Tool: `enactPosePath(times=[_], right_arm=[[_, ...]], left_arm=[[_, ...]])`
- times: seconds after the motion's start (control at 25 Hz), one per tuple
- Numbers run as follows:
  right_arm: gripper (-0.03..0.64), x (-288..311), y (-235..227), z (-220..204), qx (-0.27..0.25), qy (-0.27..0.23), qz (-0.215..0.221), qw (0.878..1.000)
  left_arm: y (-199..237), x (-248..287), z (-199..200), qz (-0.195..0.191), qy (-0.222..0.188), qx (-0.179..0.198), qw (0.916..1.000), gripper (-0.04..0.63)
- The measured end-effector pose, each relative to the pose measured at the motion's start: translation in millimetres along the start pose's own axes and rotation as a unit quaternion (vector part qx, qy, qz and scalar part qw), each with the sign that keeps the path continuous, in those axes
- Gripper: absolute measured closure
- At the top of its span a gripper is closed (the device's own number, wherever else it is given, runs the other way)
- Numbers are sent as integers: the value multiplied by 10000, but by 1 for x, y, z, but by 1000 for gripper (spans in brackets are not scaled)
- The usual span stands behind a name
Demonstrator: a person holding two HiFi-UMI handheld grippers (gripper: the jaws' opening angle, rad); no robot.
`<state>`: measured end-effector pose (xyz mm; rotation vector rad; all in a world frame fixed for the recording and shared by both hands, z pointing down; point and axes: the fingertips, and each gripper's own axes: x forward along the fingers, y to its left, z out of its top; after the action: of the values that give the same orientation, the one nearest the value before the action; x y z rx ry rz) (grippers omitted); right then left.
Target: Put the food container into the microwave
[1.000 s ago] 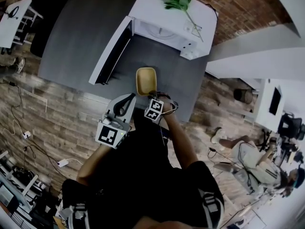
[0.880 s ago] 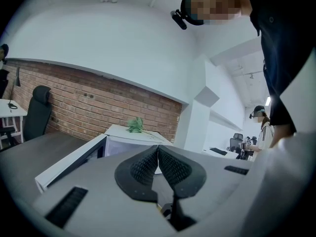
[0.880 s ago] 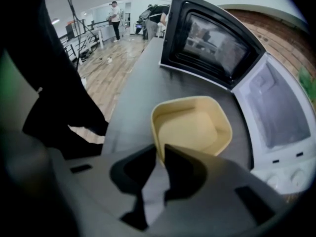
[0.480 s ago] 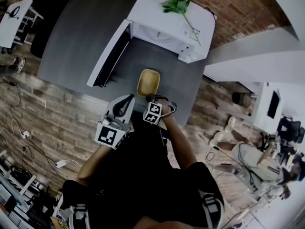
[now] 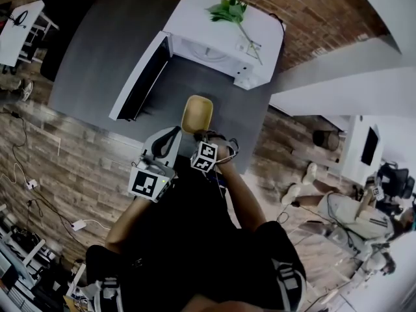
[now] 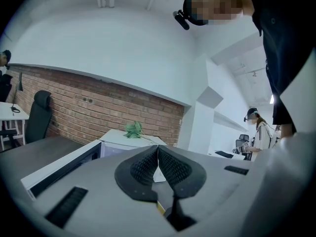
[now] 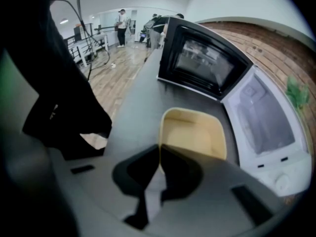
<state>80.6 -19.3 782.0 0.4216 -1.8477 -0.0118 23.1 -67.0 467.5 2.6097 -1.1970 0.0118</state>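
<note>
An empty yellow food container point(image 5: 197, 114) point(image 7: 193, 134) is held above the dark grey table point(image 5: 104, 51), short of the white microwave point(image 5: 224, 34) point(image 7: 269, 122). The microwave's door point(image 5: 136, 77) point(image 7: 202, 63) stands wide open to the left and its cavity is empty. My right gripper point(image 5: 203, 135) point(image 7: 159, 157) is shut on the container's near rim. My left gripper point(image 5: 168, 142) point(image 6: 157, 163) hangs just left of it, shut and holding nothing; in its own view the microwave point(image 6: 118, 144) lies ahead.
A green leafy sprig point(image 5: 227, 8) lies on top of the microwave. A brick wall point(image 5: 312, 12) runs behind it. A black chair point(image 6: 37, 117) stands at the table's left. People stand further off point(image 6: 256, 132) point(image 7: 121, 26).
The right gripper has carried the container a little farther over the table toward the open microwave. The left gripper has kept its place beside it.
</note>
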Motion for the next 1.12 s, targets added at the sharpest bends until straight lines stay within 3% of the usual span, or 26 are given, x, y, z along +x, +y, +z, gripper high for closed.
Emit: enactPosePath(times=[0.36, 0.64, 1.12], right_arm=[[580, -22, -21, -5, -63, -160, -242, 9996], [580, -42, -39, 2, 83, -258, -510, 9983], [580, -47, -114, 29, 428, -209, -940, 9944]], left_arm=[[-20, 8, 4, 67, -168, 254, 9995, 557], [-10, 19, 1, 74, -125, 347, 9993, 557], [28, 63, 26, -420, -223, 343, 9983, 557]])
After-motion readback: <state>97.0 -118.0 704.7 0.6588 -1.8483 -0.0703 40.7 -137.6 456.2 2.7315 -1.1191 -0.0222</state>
